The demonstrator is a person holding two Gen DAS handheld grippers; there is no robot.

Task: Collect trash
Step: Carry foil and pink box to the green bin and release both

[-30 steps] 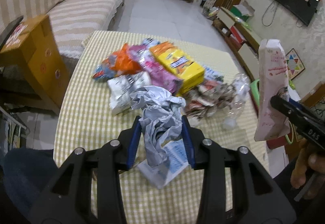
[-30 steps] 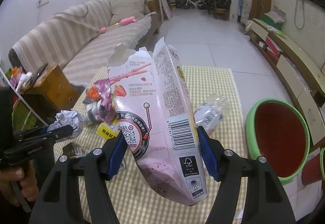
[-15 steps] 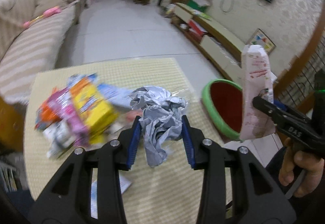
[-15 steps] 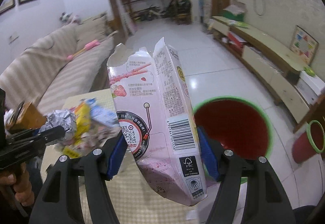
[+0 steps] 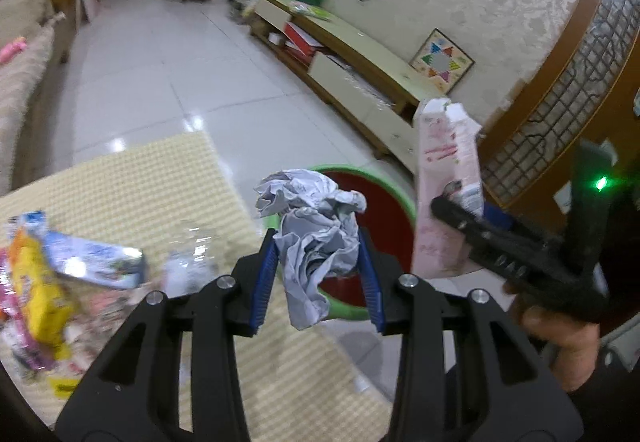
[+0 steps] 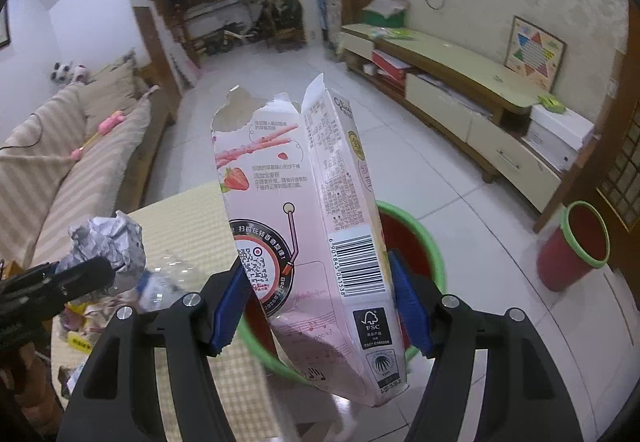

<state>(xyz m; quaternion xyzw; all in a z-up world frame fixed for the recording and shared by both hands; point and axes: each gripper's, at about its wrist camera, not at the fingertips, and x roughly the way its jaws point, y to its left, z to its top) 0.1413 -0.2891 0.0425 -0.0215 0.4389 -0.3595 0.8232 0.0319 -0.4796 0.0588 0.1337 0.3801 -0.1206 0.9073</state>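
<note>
Crumpled paper (image 5: 316, 238) between left gripper (image 5: 316, 278) pads, above bin (image 5: 396, 197) rim, bin on floor just beside table (image 5: 132, 181), carton (image 6: 320, 226) upright in right gripper (image 6: 320, 302), wrappers (image 5: 52, 282) on table at left

A table (image 5: 132, 177) covered with a yellow-and-white checked cloth carries a blurred heap of trash at its left side: a yellow packet (image 5: 38, 282), a pale blue wrapper (image 5: 94, 262), pink wrappers (image 5: 16, 338) and a clear plastic bottle (image 5: 186, 266). Past the table's far right corner, a red bin with a green rim (image 6: 434, 246) stands on the white tiled floor (image 5: 160, 65). A smaller red bin with a green rim (image 6: 574, 246) stands on the same floor, well apart to the right.
</note>
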